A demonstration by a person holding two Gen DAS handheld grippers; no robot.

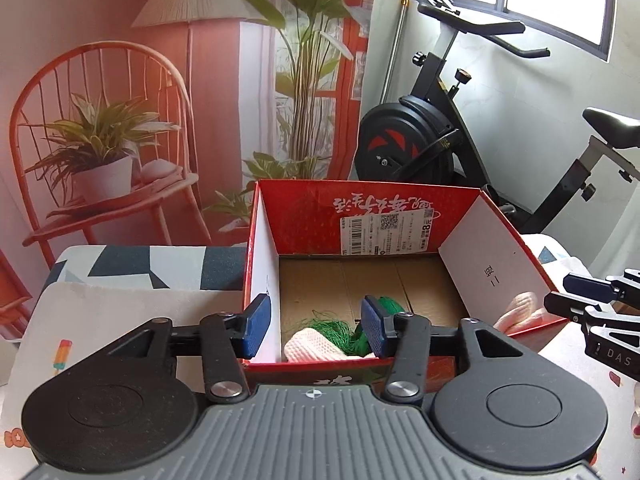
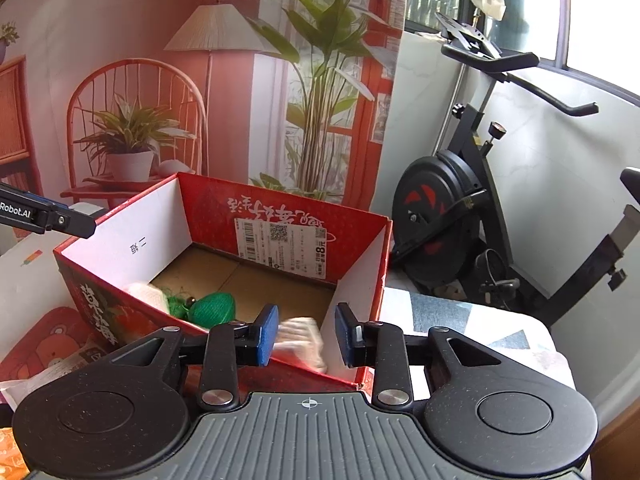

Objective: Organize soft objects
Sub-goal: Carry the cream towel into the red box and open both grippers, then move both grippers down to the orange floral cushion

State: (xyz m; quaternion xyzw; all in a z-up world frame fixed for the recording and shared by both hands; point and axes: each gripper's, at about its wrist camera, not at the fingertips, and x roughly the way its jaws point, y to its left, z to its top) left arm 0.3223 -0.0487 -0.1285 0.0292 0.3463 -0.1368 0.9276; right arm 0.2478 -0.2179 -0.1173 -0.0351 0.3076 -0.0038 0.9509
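A red open cardboard box (image 1: 372, 216) (image 2: 224, 208) stands on the table. Inside lie a green mesh bundle (image 1: 340, 328) (image 2: 212, 308) and a white knitted piece (image 1: 312, 346) (image 2: 146, 294). My left gripper (image 1: 316, 326) is open and empty, its fingers astride the box's left wall at the near rim. My right gripper (image 2: 306, 334) is open above the box's near right corner; a blurred pale pink knitted piece (image 2: 302, 338) shows between its fingers, apart from the pads. That piece (image 1: 520, 308) shows at the box's right rim in the left wrist view, next to the right gripper (image 1: 576, 300).
The box sits on a table with a patterned cloth (image 1: 160, 268) and a white mat (image 1: 100, 320). An exercise bike (image 1: 440, 136) (image 2: 480, 200) stands behind. A printed backdrop with chair and plants (image 1: 120, 120) hangs at the back. Red packaging (image 2: 52, 340) lies left of the box.
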